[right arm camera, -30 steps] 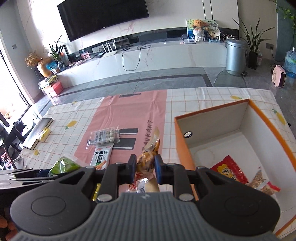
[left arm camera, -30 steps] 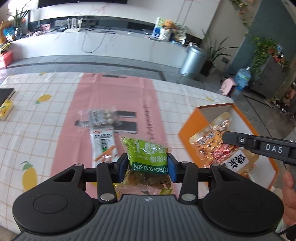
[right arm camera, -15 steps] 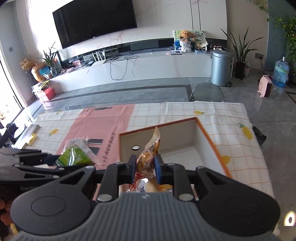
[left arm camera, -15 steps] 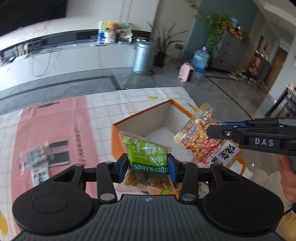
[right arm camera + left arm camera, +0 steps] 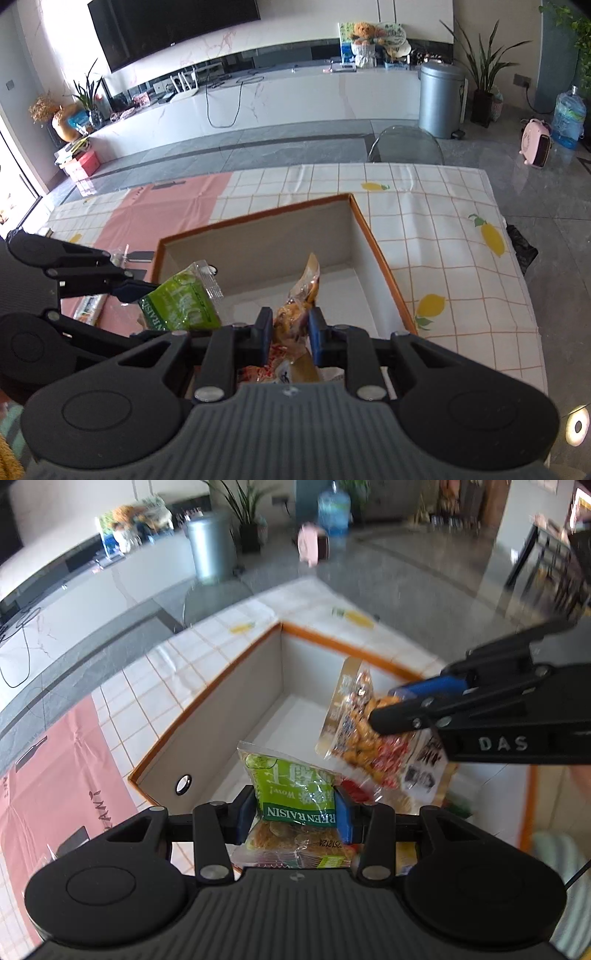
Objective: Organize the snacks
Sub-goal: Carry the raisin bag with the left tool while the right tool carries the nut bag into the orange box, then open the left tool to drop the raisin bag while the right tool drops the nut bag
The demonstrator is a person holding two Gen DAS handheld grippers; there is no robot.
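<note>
Both packets hang over the orange-rimmed box (image 5: 380, 254): left gripper (image 5: 295, 812) jaws clenched on the green raisin packet (image 5: 295, 794), right gripper (image 5: 291, 332) grasping the peanut snack packet (image 5: 373, 731). Released together, they could collide, one catching the rim.

Black grippers (image 5: 295, 808), blue jaws, "DAS" lettering, silver screws

A checked tablecloth (image 5: 454, 206) with lemon prints covers the table, and a pink mat (image 5: 173, 210) lies over its left part. Beyond the table runs a long white cabinet (image 5: 295, 96) against the wall. A black television (image 5: 170, 26) hangs above the cabinet; a teddy bear (image 5: 362, 40) sits on its right end. A grey bin (image 5: 439, 99) stands right of the cabinet, then a potted plant (image 5: 484, 74), a pink heater (image 5: 537, 147) and a blue water bottle (image 5: 569, 118).
</note>
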